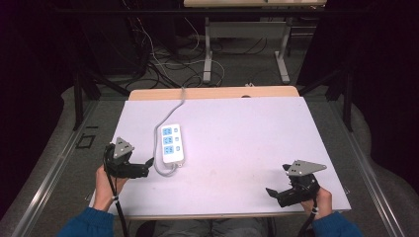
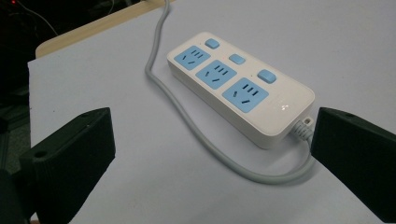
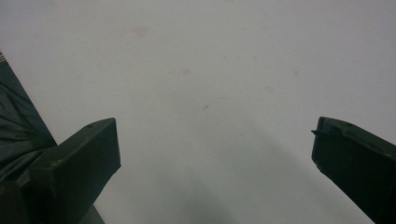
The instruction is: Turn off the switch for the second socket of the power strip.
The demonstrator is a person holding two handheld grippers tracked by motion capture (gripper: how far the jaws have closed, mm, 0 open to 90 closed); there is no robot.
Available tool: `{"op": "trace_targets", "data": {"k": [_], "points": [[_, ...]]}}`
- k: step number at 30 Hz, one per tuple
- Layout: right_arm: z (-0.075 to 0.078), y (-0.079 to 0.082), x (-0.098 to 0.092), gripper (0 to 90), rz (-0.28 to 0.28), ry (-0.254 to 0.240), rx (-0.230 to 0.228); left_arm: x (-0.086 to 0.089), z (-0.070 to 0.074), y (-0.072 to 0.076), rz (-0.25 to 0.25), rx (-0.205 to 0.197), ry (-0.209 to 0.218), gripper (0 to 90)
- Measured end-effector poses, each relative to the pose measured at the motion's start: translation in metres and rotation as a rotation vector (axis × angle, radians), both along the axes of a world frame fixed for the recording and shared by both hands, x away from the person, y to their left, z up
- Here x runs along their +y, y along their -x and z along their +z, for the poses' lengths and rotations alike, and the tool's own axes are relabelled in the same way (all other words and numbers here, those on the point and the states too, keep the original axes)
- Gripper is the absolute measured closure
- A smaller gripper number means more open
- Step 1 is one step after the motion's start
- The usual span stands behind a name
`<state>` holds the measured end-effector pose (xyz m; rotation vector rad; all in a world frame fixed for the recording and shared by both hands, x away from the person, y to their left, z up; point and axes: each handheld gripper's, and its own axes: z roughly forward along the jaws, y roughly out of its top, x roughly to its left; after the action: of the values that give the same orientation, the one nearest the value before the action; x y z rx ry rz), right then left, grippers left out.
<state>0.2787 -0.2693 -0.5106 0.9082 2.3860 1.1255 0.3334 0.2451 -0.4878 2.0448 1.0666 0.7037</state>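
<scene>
A white power strip (image 1: 172, 143) with three blue sockets and blue switches lies on the white table sheet (image 1: 247, 138), left of centre. Its grey cable (image 1: 165, 170) loops out of the near end and runs up the left side past the far edge. My left gripper (image 1: 147, 168) rests open just left of the strip's near end. In the left gripper view the power strip (image 2: 243, 88) and the cable (image 2: 187, 123) lie ahead between the wide-apart jaws of the left gripper (image 2: 212, 137). My right gripper (image 1: 277, 180) is open over bare sheet at the near right, and the right gripper (image 3: 215, 144) holds nothing.
The wooden table edge (image 1: 212, 93) shows beyond the sheet. Behind it stand the legs of another table (image 1: 207, 54) among loose floor cables (image 1: 163, 64). Metal rails (image 1: 54, 168) run along both sides. A dark cloth (image 3: 18, 126) lies at the left of the right gripper view.
</scene>
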Motion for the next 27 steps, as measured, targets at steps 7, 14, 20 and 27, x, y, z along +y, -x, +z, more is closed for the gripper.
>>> {"op": "trace_targets", "data": {"k": [7,14,20,27], "points": [[0.000,0.000,0.000,0.5,-0.005,-0.001,0.001,-0.007,-0.001,-0.008,-0.013,0.007,-0.022,0.0],[0.000,0.001,0.000,0.5,-0.010,-0.004,-0.003,-0.013,-0.002,-0.017,-0.016,0.016,-0.025,0.0],[0.000,0.000,0.000,0.5,0.002,0.003,-0.002,-0.017,-0.004,-0.023,-0.021,0.027,-0.040,0.0],[0.000,0.001,0.000,0.5,-0.007,0.000,0.004,-0.022,-0.004,-0.030,-0.025,0.036,-0.048,0.0]]}}
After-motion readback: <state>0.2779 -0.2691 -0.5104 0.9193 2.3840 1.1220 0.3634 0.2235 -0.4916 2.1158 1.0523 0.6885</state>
